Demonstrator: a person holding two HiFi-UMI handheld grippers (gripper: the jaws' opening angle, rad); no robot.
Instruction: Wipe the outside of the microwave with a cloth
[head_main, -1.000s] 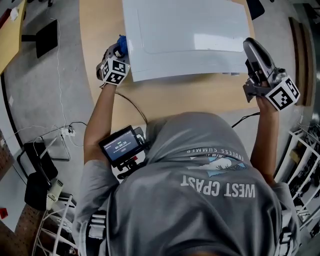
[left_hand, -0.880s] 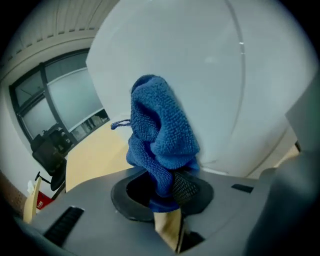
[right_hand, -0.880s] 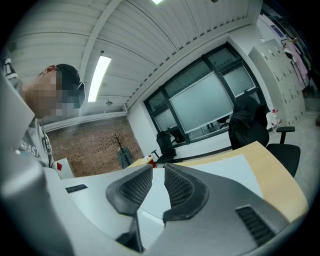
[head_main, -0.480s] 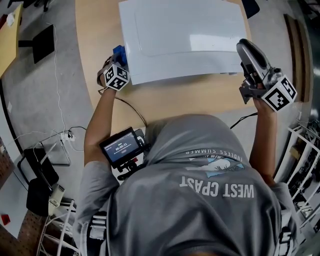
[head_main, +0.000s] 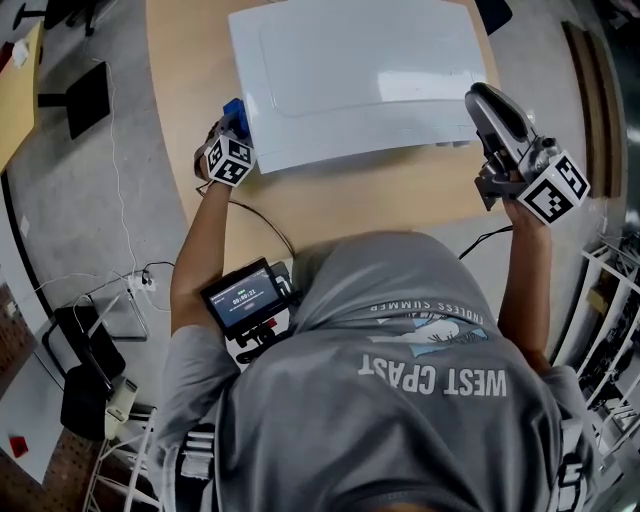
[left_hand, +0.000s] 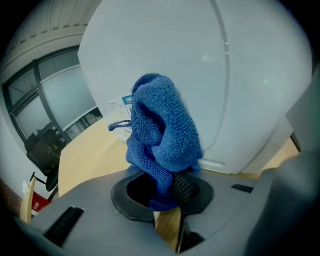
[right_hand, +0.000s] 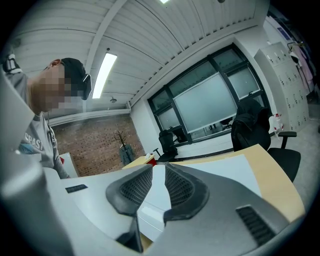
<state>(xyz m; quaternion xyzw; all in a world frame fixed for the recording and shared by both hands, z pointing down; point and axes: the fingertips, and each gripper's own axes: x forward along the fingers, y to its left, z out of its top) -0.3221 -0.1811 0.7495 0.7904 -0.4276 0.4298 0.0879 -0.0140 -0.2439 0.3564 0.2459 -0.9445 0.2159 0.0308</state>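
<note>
The white microwave (head_main: 360, 80) stands on the wooden table (head_main: 350, 210), seen from above. My left gripper (head_main: 232, 150) is at the microwave's left side near the front corner, shut on a bunched blue cloth (head_main: 236, 112). In the left gripper view the cloth (left_hand: 160, 135) sticks up from the left gripper (left_hand: 162, 187) against the microwave's white side wall (left_hand: 235, 75). My right gripper (head_main: 492, 115) is next to the right front corner. In its own view the right gripper (right_hand: 158, 175) shows a narrow gap with nothing in it, and the microwave's top (right_hand: 220, 175) lies beyond.
A small screen device (head_main: 245, 298) hangs at the person's chest. Cables (head_main: 120, 270) and black stands lie on the floor at the left, a white wire rack (head_main: 610, 300) at the right. A black office chair (right_hand: 252, 127) stands beyond the table.
My left gripper has sunk a little along the microwave's left side with the cloth still in it. The right gripper has kept its place at the right front corner.
</note>
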